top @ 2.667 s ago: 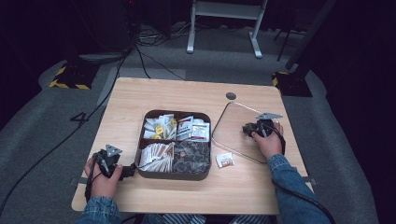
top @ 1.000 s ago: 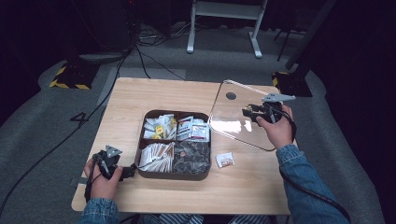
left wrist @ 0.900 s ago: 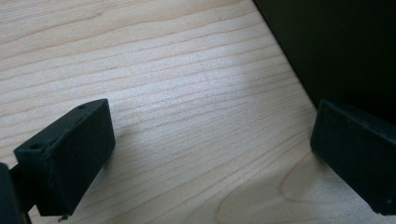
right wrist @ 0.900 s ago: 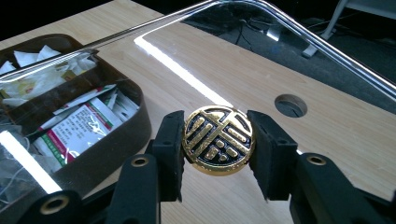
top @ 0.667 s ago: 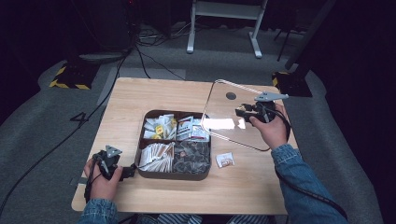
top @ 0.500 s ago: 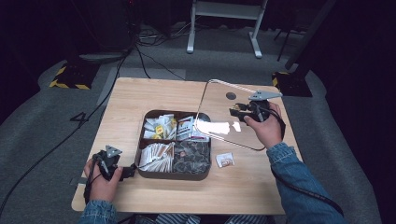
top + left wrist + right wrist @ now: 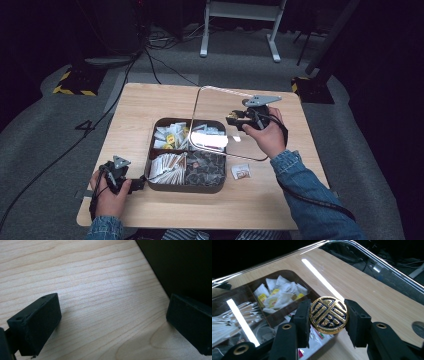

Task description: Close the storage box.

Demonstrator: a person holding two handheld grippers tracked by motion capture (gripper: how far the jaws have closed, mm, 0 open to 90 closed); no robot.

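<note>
Because the right gripper pinches only the round knob of the clear lid held tilted over the tray, the lid may swing or slip, while the left gripper, jaws spread, rests beside the tray.

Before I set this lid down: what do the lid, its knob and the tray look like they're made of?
lid: clear glass or acrylic, glossy; the tray shows through it and it mirrors light strips.
knob: looks like black enamel with gold inlay, probably metal; shiny raised pattern, clamped by the right gripper.
tray: dark brown, smooth, wood or plastic; can't tell which.
</note>
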